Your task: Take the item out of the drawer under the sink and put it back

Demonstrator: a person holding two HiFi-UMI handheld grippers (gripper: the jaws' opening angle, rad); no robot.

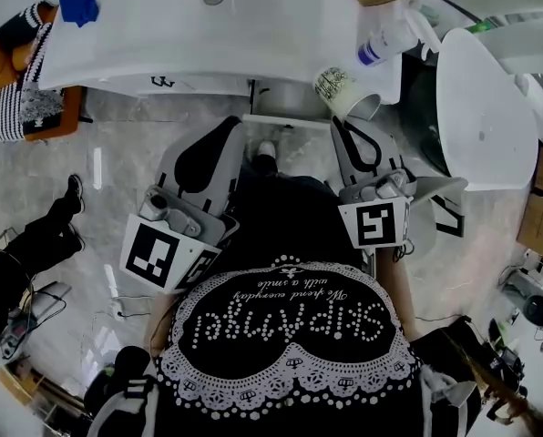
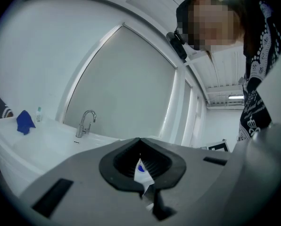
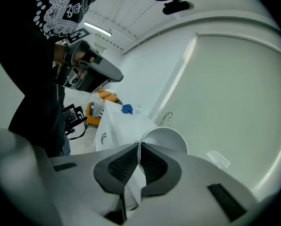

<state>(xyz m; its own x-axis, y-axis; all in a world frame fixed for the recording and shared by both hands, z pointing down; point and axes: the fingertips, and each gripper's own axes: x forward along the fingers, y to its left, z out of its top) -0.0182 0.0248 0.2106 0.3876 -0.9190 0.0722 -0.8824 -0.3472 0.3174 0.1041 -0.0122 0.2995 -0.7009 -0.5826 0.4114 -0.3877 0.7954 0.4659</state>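
Head view: right tongs (image 1: 349, 121) grip cup (image 1: 337, 87) by white sink (image 1: 162, 35), left tongs (image 1: 228, 133) seemingly closed.

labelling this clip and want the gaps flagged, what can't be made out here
- Drawer under the sink: head view, the person's body mostly covers it; open or shut unclear.
- Print on the cup: head view, too small.
- White-and-blue sliver at the left gripper: left gripper view, its jaws hide the rest.
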